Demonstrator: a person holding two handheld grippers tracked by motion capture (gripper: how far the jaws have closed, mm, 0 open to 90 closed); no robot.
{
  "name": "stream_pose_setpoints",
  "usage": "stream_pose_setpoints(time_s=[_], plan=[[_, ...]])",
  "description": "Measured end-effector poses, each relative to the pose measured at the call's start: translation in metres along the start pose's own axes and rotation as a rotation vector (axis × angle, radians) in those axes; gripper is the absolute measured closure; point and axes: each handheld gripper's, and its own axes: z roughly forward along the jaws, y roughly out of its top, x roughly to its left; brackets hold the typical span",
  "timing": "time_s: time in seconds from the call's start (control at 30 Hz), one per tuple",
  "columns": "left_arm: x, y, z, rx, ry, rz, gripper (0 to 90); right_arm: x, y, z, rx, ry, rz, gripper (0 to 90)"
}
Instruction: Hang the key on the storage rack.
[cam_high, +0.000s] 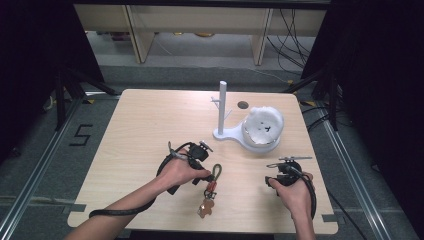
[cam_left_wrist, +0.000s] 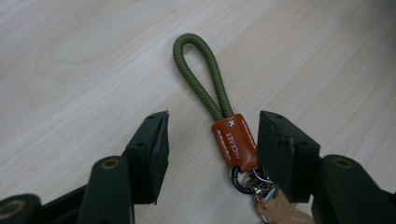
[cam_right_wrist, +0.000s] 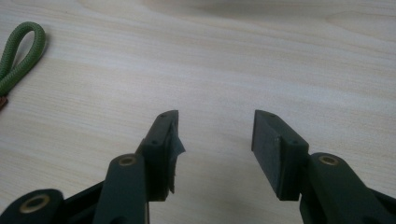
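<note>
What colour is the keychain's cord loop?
Olive green cord loop, clearest in the left gripper view.

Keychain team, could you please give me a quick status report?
Left claw open, straddling the keychain, pads not pressing. Right claw open over bare table. Keychain flat on the wood, nothing in the way.
</note>
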Motion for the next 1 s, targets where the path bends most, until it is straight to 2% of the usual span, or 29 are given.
stream_pose_setpoints(time_s=[0.07,0.1,0.13,0.3,0.33,0.37,0.4,0.43,0.47,0.5,0.53,0.57,0.6,0.63,0.67,0.7,0.73,0.77,0.8,0.83,0.87,0.9,0.93,1.0], plan=[[-0.001,0.003,0.004,0.022,0.009,0.01,43.5,0.0,0.0,0.0,0.003,0.015,-0.001,52.0],[0.0,0.004,0.005,0.06,0.021,0.043,43.5,0.0,0.0,0.0,0.002,0.016,-0.001,52.0],[-0.001,0.004,0.007,0.056,0.026,0.035,43.6,0.001,0.0,0.0,0.0,0.016,0.004,52.0],[-0.007,0.004,0.014,0.097,0.038,0.042,44.0,0.001,0.0,0.002,-0.002,0.027,0.003,51.9],[-0.008,0.005,0.015,0.117,0.048,0.062,43.9,0.002,0.0,0.001,0.004,0.021,0.003,51.8],[-0.01,0.005,0.017,0.105,0.048,0.046,43.9,0.005,0.0,0.001,0.007,0.026,0.031,51.7],[-0.01,0.005,0.017,0.12,0.044,0.059,43.8,0.004,0.0,0.001,0.005,0.022,0.022,51.6],[-0.013,0.005,0.019,0.121,0.041,0.026,43.6,0.005,0.0,0.002,0.01,0.017,0.024,51.5],[-0.013,0.006,0.02,0.116,0.047,0.043,43.5,0.005,0.0,0.001,0.009,0.029,0.024,51.5],[-0.013,0.006,0.02,0.132,0.054,0.058,43.5,0.005,0.0,0.001,0.006,0.028,0.024,51.5],[-0.015,0.006,0.022,0.118,0.063,0.049,43.5,0.005,-0.001,0.001,-0.006,0.025,0.02,51.5],[-0.015,0.006,0.023,0.135,0.068,0.065,43.5,0.004,0.0,0.0,0.002,0.034,0.013,51.5],[-0.018,0.006,0.025,0.121,0.064,0.026,43.6,0.003,0.0,0.001,-0.003,0.012,-0.004,51.5],[-0.019,0.006,0.025,0.134,0.068,0.027,43.7,0.003,0.0,0.001,-0.004,0.013,-0.006,51.5],[-0.016,0.007,0.026,0.142,0.071,0.066,44.1,0.003,0.0,0.001,-0.004,0.013,-0.006,51.3],[-0.018,0.006,0.027,0.136,0.075,0.053,44.5,0.003,0.0,0.001,-0.005,0.019,-0.004,51.2],[-0.018,0.006,0.028,0.143,0.081,0.057,45.1,0.003,0.0,0.0,-0.004,0.029,-0.004,51.0],[-0.02,0.005,0.03,0.138,0.083,0.039,45.8,0.004,0.0,0.0,-0.002,0.031,0.004,51.0],[-0.019,0.006,0.029,0.153,0.079,0.046,46.3,0.003,0.0,0.001,-0.003,0.029,-0.006,51.0],[-0.02,0.006,0.03,0.145,0.076,0.03,47.0,0.003,0.0,0.001,-0.004,0.026,-0.006,51.0],[-0.018,0.007,0.03,0.152,0.079,0.065,47.7,0.003,0.0,0.001,-0.006,0.02,-0.009,51.0],[-0.02,0.007,0.031,0.155,0.076,0.049,48.6,0.004,0.0,0.0,-0.001,0.03,-0.001,51.0],[-0.021,0.007,0.03,0.169,0.075,0.058,50.4,0.004,0.0,0.0,-0.001,0.033,-0.003,50.9],[-0.023,0.007,0.032,0.169,0.071,0.048,53.5,0.004,0.0,0.001,-0.002,0.035,-0.004,50.7]])
